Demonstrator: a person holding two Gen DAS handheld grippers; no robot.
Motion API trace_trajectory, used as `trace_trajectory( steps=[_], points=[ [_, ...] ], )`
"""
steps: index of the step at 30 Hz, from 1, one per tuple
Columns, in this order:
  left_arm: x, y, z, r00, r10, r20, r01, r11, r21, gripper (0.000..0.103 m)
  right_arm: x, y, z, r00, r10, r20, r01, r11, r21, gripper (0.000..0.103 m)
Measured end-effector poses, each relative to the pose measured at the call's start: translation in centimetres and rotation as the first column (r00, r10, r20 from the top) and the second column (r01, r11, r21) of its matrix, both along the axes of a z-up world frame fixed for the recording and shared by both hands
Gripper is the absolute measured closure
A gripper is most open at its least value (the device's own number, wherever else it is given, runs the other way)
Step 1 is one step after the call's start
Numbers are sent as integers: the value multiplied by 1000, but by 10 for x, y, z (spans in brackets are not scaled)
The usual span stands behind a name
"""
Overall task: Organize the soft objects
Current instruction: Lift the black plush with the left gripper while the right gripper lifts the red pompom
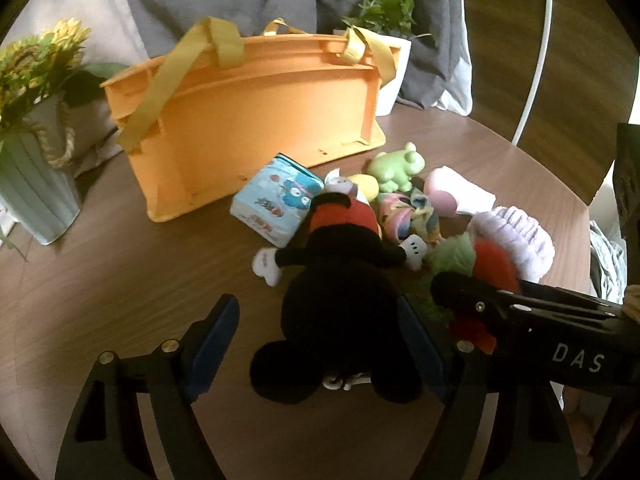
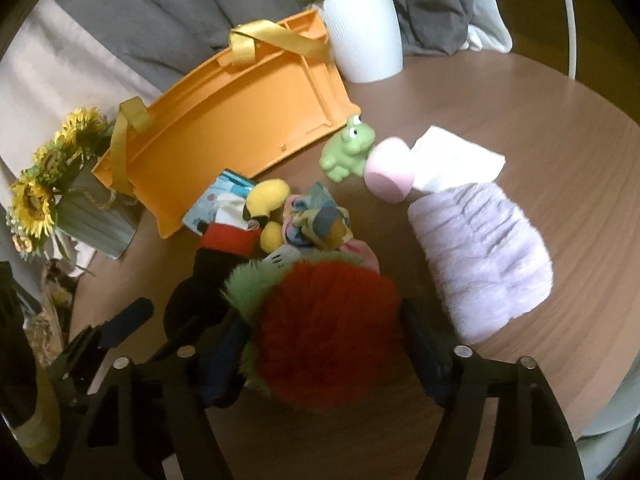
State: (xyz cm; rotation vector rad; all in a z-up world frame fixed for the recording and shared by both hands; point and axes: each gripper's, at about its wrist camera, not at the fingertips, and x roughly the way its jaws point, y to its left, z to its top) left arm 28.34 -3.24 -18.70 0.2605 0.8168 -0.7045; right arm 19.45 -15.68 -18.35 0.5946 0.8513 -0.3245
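Note:
A black mouse plush (image 1: 340, 312) in red shorts lies head toward me between the fingers of my left gripper (image 1: 316, 308). The right pad touches it, while a strip of table shows beside the left pad, so the gripper is open. My right gripper (image 2: 324, 316) is shut on a fluffy red and green toy (image 2: 328, 316), whose fur fills the gap against both pads. The right gripper (image 1: 520, 312) also shows in the left wrist view, right of the mouse. An orange bag (image 1: 248, 120) with yellow handles lies on its side behind the pile.
On the round wooden table (image 2: 520, 100) also lie a green frog (image 2: 348, 148), a pink roll (image 2: 390, 176), a lilac fluffy cloth (image 2: 484, 256), a tissue pack (image 1: 272, 204) and a colourful scrunched cloth (image 2: 316, 220). A sunflower vase (image 1: 36, 184) and a white plant pot (image 2: 364, 36) stand behind.

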Motion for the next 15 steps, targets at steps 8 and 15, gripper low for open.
trace_trajectory(
  steps=[8, 15],
  points=[
    [3, -8, -11, 998, -33, -58, 31, 999, -33, 30, 3, -3, -3, 1000, 14, -9, -13, 1000, 20, 55],
    [1, -13, -14, 997, -48, -55, 45, 997, -58, 48, 2, -5, -2, 1000, 19, -7, -18, 1000, 16, 62]
  ],
)
